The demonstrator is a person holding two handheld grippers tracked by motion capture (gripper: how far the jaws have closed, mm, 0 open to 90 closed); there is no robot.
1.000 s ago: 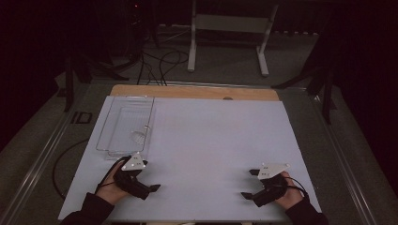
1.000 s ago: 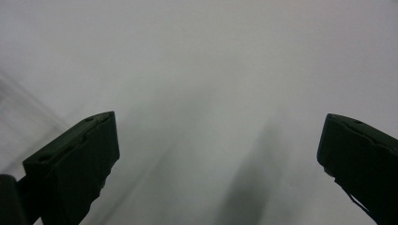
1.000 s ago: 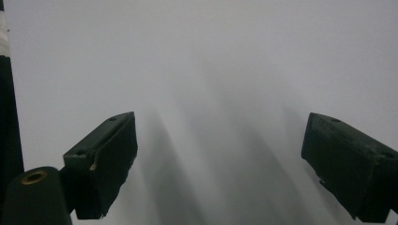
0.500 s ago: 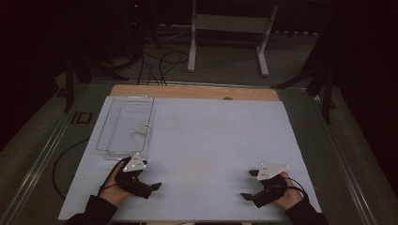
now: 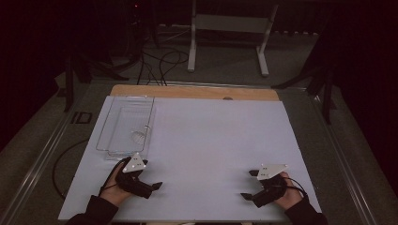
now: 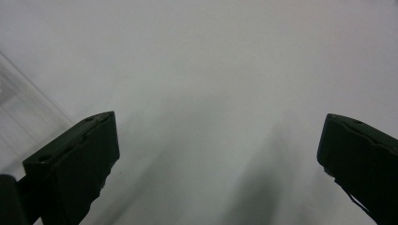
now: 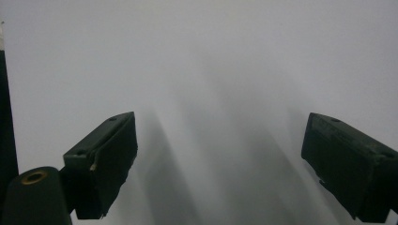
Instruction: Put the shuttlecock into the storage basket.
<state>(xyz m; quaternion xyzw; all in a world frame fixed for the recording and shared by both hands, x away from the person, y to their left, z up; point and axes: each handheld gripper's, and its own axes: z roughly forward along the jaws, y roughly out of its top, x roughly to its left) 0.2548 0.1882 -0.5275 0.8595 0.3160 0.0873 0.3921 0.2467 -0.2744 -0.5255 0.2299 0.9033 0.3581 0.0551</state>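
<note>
High view: a white worktop (image 5: pixel 211 140) with a wooden strip along its far edge. A clear tray (image 5: pixel 124 126) lies at the far left of the worktop, long side running away from the person; a small pale item sits inside it near the right wall, too faint to identify. The left gripper (image 5: pixel 157 186) rests on the worktop just in front of the tray's near end, apart from it, its jaws pointing right toward the centre. The right gripper (image 5: pixel 245 195) rests near the front right corner, jaws pointing left, well apart from the tray and from the left gripper. Each is held in a hand with a dark sleeve.

Left gripper view: jaws spread wide, released, bare white surface between them; the tray's edge shows blurred at far left (image 6: pixel 19 89).

Right gripper view: jaws likewise spread wide, released, nothing between them.
</note>
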